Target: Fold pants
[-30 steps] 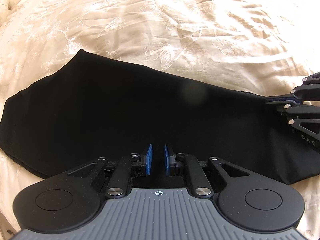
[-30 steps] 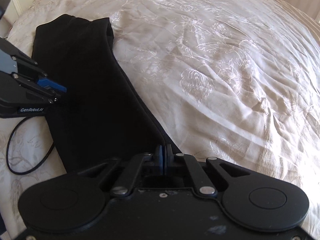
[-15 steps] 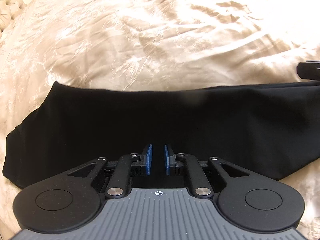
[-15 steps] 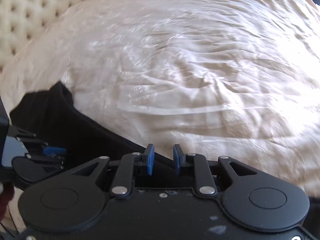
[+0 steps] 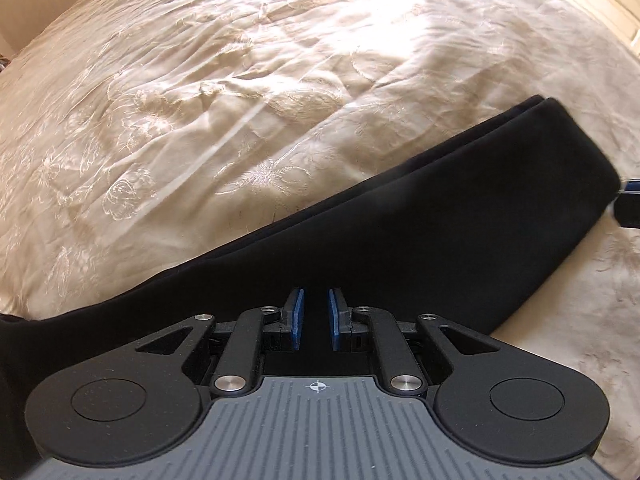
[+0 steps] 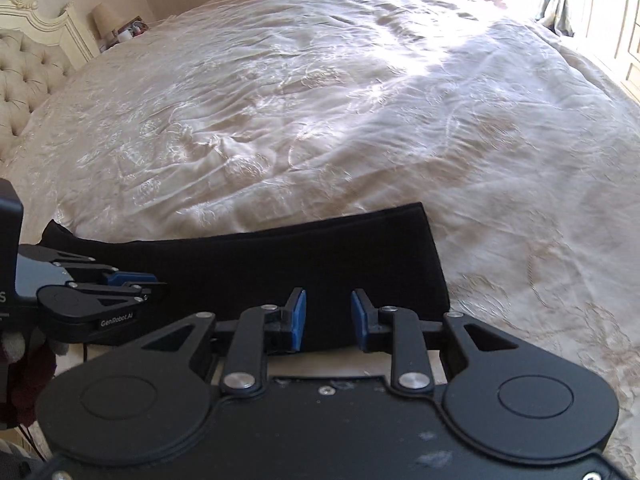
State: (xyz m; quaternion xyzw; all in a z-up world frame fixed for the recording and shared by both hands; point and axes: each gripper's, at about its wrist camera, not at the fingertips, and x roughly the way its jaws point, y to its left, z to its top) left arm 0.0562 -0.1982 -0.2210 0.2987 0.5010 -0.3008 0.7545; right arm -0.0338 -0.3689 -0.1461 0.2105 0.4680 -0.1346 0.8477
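Black pants (image 5: 440,240), folded lengthwise into one long strip, lie on a cream embroidered bedspread (image 5: 240,120). My left gripper (image 5: 316,296) points steeply down at the strip's near edge. Its blue pads stand a narrow gap apart, black cloth fills that gap, and it is shut on the pants. In the right wrist view the pants (image 6: 280,260) run crosswise, with a straight cut end at the right. There the left gripper (image 6: 158,282) reaches in from the left. My right gripper (image 6: 328,296) hangs over the near edge by that end. Its jaws are opening and its pads press on nothing.
The bedspread (image 6: 360,100) stretches far beyond the pants. A tufted headboard (image 6: 28,68) and a bedside lamp (image 6: 106,16) stand at the far left. A dark red sleeve (image 6: 24,368) holds the left gripper. A sliver of the right gripper (image 5: 630,200) shows at the strip's right end.
The right gripper's pads have come apart and let go of the pants' edge. Both views have swung round, and the pants have travelled with the left gripper, whose pad gap is unchanged.
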